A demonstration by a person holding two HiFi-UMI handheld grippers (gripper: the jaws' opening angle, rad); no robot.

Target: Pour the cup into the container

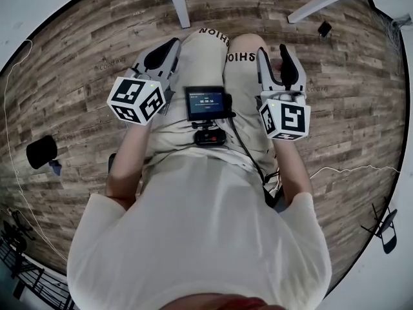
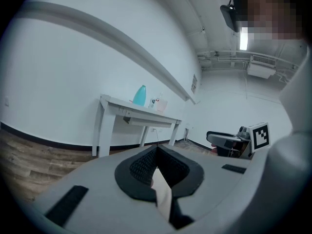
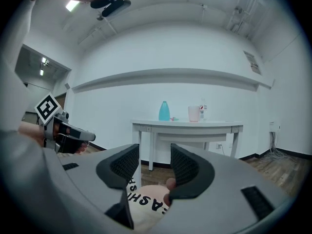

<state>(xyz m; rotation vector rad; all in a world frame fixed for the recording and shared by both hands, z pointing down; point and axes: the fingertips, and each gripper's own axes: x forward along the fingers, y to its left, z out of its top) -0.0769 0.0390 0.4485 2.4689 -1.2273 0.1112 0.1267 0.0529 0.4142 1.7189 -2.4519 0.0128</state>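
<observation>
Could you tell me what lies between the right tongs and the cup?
Beyond the knee under the right tongs, only bare floor, then the table under the cup; right gripper view.

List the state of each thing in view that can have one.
left gripper: shut, jaws together, holding nothing.
right gripper: open, jaws apart, nothing between them.
pink cup: upright on the white table; contents cannot be seen.
teal bottle: upright on the same table.
small screen: switched on, lit.

"shion" printed on each trouser leg (image 1: pixel 248 76), small screen (image 1: pixel 206 102) digits too blurred to read
</observation>
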